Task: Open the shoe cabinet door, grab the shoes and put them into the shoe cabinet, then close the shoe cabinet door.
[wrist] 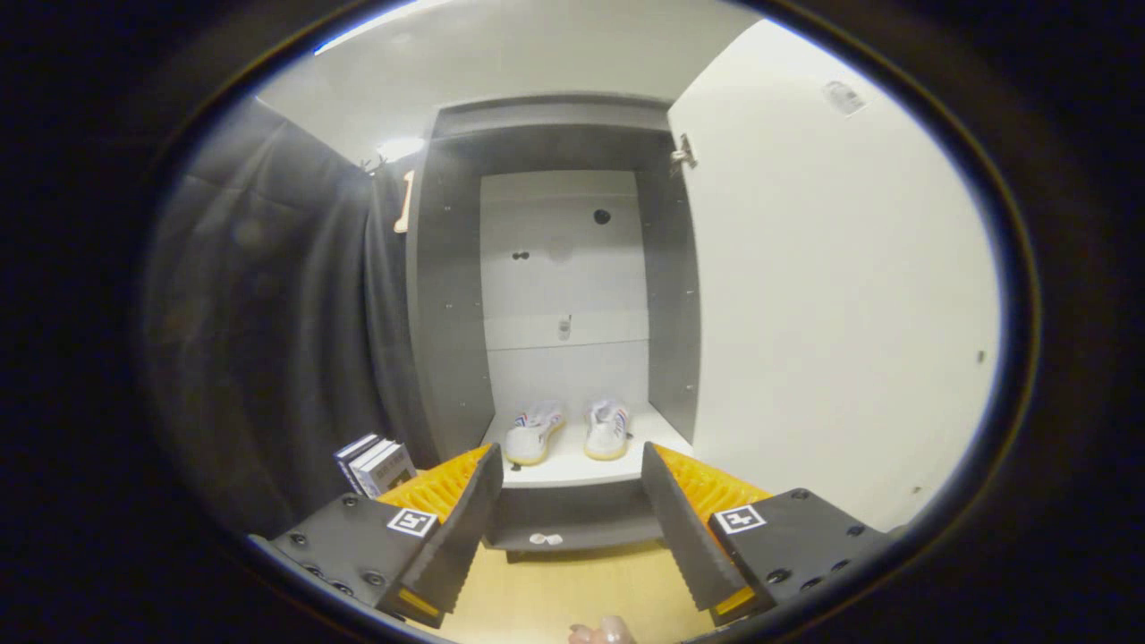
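the pair of white low-top shoes with pale yellow soles (568, 431) is seen standing side by side on the white bottom shelf (572, 470) of the tall grey shoe cabinet (447, 295), beyond the jaws and well apart from them. the gripper (568, 510) is held back from the cabinet front, its jaws spread wide and released, with nothing between them. the large white cabinet door (832, 295) is swung fully open to the right, its metal hinge (683, 154) visible at the top corner.

only the closing of the door is judged to remain. the main risk is judged to lie in how the door is engaged: its face is flat and smooth, so a push from spread jaws could slip along it and leave the door ajar. if the free edge were gripped instead, a finger could be trapped against the cabinet side as the gap shuts. the shoes sit near the shelf front, so a toe or heel overhanging could be struck by the door and stop it short; whether any part overhangs cannot be told. a stack of white-covered books (376, 465) stands by the cabinet's left foot on the pale wooden floor (572, 599) and could be knocked if the gripper were swung wide.
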A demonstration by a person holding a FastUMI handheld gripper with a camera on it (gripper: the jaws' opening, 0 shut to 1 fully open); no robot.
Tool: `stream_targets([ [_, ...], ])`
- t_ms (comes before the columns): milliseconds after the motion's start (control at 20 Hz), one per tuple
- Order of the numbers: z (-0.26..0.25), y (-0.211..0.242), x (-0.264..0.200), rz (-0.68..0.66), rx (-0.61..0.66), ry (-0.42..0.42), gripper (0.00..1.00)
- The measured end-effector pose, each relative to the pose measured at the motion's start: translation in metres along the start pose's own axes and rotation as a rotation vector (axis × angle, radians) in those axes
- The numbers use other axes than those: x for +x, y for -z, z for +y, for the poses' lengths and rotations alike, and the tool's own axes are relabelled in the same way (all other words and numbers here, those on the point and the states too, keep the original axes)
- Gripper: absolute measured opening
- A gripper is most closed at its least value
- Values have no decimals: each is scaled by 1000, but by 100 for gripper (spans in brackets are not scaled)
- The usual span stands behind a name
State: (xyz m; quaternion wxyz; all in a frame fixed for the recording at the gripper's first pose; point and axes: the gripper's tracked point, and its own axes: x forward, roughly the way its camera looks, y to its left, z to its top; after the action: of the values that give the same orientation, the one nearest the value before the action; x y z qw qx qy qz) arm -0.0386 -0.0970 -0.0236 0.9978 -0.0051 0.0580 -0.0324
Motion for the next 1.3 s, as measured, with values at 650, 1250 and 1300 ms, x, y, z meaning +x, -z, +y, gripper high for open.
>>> stream_targets([
  [650,-218,-39,-131,-51,3,148,96],
  [1250,-325,-55,-19,-36,11,44,97],
  [1300,-327,-54,-13,-27,19,32,96],
])
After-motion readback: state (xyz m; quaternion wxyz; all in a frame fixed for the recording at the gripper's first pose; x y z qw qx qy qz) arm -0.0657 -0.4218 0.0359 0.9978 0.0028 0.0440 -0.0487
